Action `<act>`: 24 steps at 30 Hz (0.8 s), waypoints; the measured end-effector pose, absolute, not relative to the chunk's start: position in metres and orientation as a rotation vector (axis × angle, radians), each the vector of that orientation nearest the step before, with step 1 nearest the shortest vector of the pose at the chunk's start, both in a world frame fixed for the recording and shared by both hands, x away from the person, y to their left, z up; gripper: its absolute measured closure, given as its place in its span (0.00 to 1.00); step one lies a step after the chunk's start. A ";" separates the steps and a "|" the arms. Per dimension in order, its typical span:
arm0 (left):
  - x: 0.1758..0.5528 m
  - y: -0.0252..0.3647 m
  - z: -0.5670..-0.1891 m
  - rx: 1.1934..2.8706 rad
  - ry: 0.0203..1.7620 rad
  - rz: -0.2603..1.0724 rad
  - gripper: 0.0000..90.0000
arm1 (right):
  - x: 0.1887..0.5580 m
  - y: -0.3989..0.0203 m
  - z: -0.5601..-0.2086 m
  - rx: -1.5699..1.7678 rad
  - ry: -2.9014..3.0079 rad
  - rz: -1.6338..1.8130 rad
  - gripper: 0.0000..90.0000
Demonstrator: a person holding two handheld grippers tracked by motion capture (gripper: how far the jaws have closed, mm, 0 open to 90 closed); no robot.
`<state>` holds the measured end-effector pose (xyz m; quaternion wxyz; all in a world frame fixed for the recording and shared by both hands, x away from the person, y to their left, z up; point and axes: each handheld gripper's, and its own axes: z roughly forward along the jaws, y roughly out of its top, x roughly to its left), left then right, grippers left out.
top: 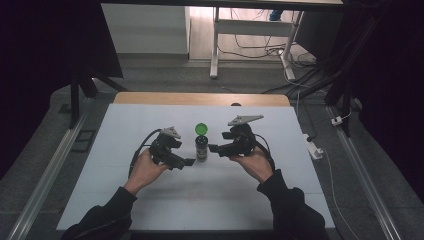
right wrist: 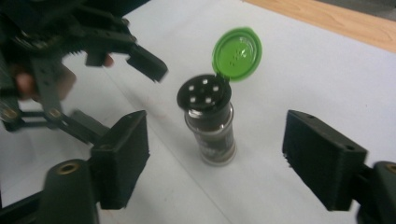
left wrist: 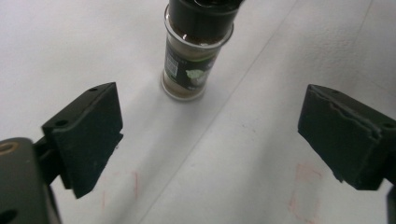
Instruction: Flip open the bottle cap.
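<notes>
1. White sheeting covers the table (top: 150,200) we work at, with a strip of bare wood along its far edge; beyond it we see grey floor, loose cables and the legs of another desk.
2. We have a small spice jar (top: 201,149) standing upright near the middle of the sheet, between our two grippers.
3. Its green flip lid (top: 201,129) is swung open and stands up behind the black shaker top (from the right gripper view we can count several holes in that top).
4. Our left gripper (top: 189,162) sits just left of the jar, its jaws spread wide and grasping nothing; in the left gripper view the jar (left wrist: 191,56) stands ahead of the jaws, apart from both.
5. Our right gripper (top: 214,148) is just right of the jar, jaws likewise spread and empty; in the right gripper view the jar (right wrist: 211,122) stands between and beyond them, touching neither.
6. Faint reddish marks show on the sheet near the left jaws.
7. Dark sleeves cover both our forearms.
</notes>
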<state>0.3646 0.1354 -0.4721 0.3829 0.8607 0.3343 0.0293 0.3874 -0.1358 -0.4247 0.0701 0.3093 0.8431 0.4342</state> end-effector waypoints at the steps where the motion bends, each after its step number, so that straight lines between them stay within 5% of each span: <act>1: 0.363 0.137 -0.471 2.193 0.853 0.074 0.07 | 0.386 -0.137 -0.425 0.928 2.539 1.305 0.22; 24: 0.300 0.199 -0.454 2.069 0.910 0.132 0.00 | 0.348 -0.179 -0.426 0.923 2.512 1.299 0.02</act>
